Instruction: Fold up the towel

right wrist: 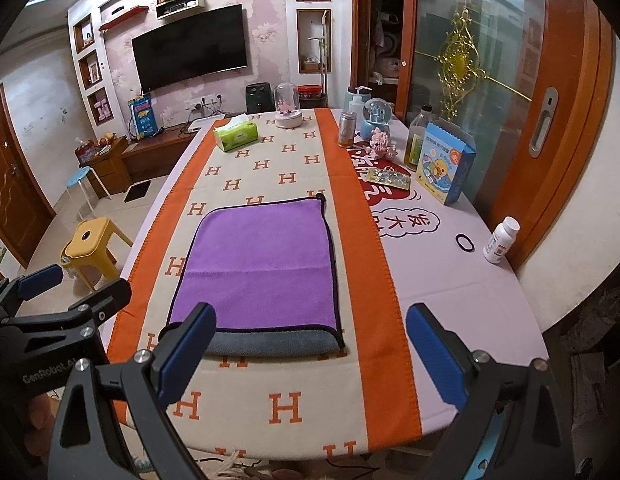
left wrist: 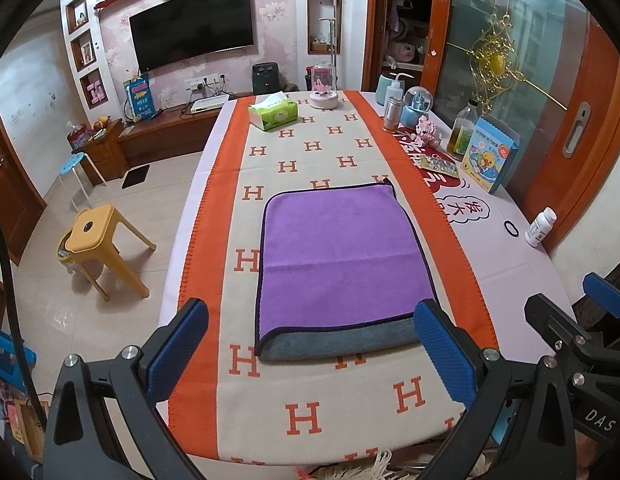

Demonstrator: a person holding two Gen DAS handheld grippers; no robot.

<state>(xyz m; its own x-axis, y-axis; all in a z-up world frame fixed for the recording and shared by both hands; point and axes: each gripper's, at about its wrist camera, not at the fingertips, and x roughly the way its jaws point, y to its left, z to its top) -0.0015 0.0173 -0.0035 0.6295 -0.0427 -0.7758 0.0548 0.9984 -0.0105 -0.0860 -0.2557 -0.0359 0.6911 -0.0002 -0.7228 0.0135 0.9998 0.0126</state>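
Both grippers, left gripper (left wrist: 310,350) and right gripper (right wrist: 308,350), gape wide and empty. I see the purple towel (left wrist: 342,256) lying flat just ahead, long axis running away, roughly centred between them.

Left gripper (left wrist: 310,356) and right gripper (right wrist: 308,354), black angular frames, textured blue finger pads (left wrist: 178,354), silver screws, white "DAS" and "GenRobot" lettering

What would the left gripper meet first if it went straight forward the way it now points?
Most likely the purple towel. The left gripper is open and empty, and the towel's near gray edge lies between its fingers on the patterned runner. Its height above the table is unclear.
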